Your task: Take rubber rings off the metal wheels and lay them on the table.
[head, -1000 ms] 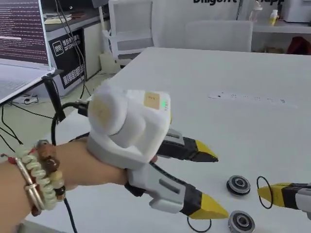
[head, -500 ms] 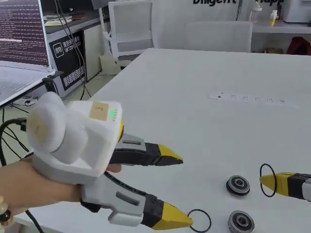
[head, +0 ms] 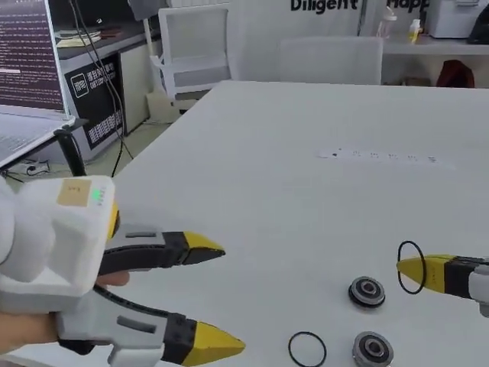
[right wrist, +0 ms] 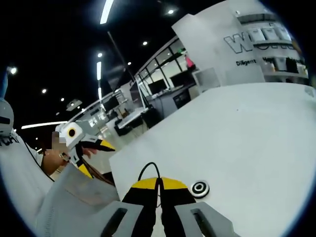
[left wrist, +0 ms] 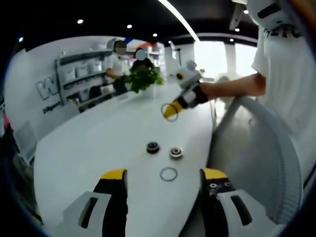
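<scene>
White table [head: 306, 153], workshop with shelving behind

Left claw [head: 229, 298]: jaws spread wide, nothing between them, held clear of the work. A loose ring [head: 291, 348] lies flat on the table just ahead of its lower tip.

Right claw [head: 416, 271]: jaws pressed together, pinching a second ring [head: 411, 243] by its wire, so that the loop stands upright at the tips. One wheel [head: 367, 291] sits just beside and below those tips; the other wheel [head: 373, 349] is nearer the person, beside the loose ring.

Step in hand, as judged: the second ring is off its wheel and awaits laying down. The next move calls for lowering the right claw to a bare spot clear of both wheels, then parting the jaws so the ring drops flat.

The left gripper view shows the held ring well above the surface, which the head view leaves uncertain. The right gripper view confirms the wire is nipped between closed tips, with one wheel just ahead of them
</scene>
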Demonstrator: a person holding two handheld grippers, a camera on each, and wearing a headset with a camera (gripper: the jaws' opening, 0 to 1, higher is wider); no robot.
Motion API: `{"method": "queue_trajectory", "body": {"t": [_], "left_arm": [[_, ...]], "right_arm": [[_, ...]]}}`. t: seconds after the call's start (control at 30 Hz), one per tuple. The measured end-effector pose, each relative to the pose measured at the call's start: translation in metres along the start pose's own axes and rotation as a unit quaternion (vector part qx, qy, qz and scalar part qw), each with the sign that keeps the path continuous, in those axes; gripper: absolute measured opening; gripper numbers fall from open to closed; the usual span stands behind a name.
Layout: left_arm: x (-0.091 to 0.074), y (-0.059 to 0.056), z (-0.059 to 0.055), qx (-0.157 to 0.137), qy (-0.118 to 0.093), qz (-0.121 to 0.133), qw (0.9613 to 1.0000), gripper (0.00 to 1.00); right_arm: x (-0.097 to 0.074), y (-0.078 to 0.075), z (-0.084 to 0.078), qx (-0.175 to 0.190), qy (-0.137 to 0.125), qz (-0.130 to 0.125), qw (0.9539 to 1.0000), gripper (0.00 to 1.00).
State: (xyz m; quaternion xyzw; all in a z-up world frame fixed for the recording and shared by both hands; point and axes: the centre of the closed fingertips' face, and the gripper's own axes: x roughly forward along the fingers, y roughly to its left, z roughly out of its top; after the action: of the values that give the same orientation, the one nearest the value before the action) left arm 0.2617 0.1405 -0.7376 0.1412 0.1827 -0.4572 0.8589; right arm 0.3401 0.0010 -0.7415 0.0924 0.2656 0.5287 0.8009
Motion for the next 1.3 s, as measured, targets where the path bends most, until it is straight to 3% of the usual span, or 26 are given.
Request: {"method": "queue_trajectory", "body": {"t": [0.33,0.73,0.97,1.3], "left_arm": [[-0.005,0.002,-0.007,-0.019,-0.012,0.013,0.9997,0.61],[-0.007,0.007,-0.019,-0.028,-0.018,0.015,0.9994,0.61],[-0.011,0.016,-0.029,-0.041,-0.017,0.023,0.9988,0.62],[-0.008,0.014,-0.037,-0.054,-0.019,0.017,0.9982,0.62]], "right_arm": [[0.003,0.009,0.004,-0.013,-0.007,0.008,0.9999,0.00],[0.023,0.025,-0.004,-0.028,0.012,0.015,0.9994,0.00],[0.034,0.031,-0.018,-0.048,0.042,0.021,0.9977,0.00],[0.049,0.033,-0.044,-0.071,0.098,0.023,0.9923,0.00]]}}
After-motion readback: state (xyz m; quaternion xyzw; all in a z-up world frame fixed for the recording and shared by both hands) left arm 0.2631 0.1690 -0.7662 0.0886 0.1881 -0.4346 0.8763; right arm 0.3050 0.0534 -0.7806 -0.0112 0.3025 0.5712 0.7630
